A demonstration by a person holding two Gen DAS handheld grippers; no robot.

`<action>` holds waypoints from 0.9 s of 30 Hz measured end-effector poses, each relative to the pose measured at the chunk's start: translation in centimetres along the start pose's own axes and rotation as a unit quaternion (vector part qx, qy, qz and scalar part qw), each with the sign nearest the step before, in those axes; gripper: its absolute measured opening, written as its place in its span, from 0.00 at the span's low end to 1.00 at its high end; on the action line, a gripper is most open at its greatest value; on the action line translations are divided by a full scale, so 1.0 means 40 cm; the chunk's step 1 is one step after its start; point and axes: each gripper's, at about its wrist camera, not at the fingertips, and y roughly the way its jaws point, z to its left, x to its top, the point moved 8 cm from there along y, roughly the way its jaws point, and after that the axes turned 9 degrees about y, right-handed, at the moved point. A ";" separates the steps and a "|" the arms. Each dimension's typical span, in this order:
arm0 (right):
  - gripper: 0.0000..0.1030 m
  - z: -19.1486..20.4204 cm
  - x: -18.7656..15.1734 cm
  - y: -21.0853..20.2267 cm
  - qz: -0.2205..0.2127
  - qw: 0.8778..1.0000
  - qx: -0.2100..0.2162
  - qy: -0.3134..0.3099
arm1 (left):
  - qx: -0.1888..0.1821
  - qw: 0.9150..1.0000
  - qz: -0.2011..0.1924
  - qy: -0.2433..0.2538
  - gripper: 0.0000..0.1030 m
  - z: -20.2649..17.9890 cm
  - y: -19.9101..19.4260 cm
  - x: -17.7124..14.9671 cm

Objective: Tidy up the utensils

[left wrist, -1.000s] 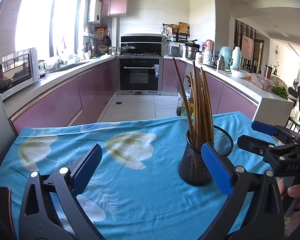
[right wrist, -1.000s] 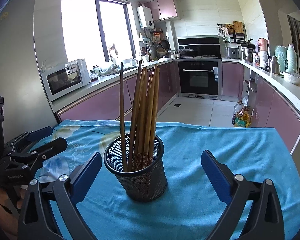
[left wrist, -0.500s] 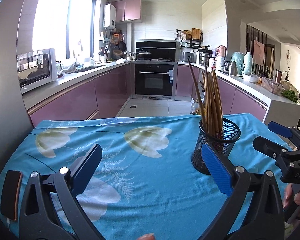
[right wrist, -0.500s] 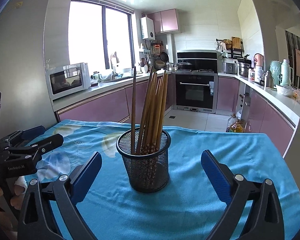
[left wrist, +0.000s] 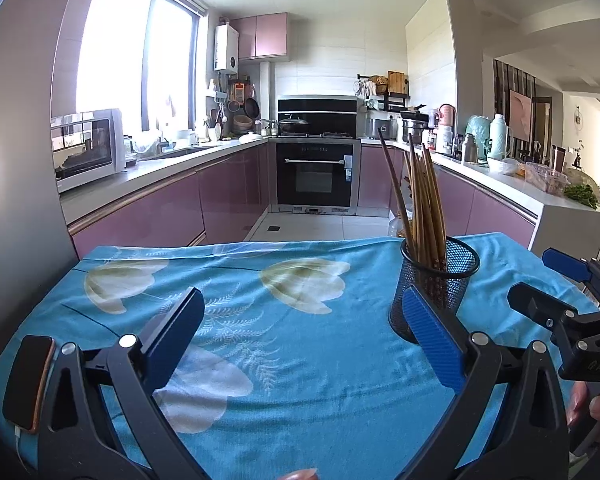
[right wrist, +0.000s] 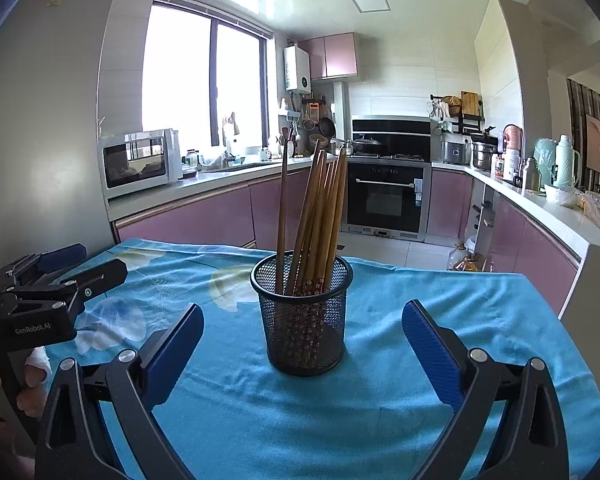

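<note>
Right gripper (right wrist: 302, 338) wide, left gripper (left wrist: 304, 328) wide — brown chopsticks (right wrist: 320, 216) upright, black mesh cup (right wrist: 305, 320)

Tabletop (right wrist: 440, 420) in front of me, covered by blue cloth (left wrist: 320, 380) with pale flower prints, a bit wrinkled. On the cloth: black mesh cup (right wrist: 305, 320) standing upright, wooden chopsticks (right wrist: 320, 216) leaning inside. Phone (left wrist: 28, 384) lies at my near left edge, cable plugged in.

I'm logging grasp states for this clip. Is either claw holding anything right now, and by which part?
Nothing is held. The left claw and the right claw are both open and empty; the chopsticks stand untouched in the mesh holder.
</note>
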 end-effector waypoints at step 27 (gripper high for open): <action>0.93 -0.013 0.018 -0.046 -0.057 0.998 -0.028 0.023 | 0.019 0.999 -0.047 -0.010 0.95 0.016 -0.049 -0.003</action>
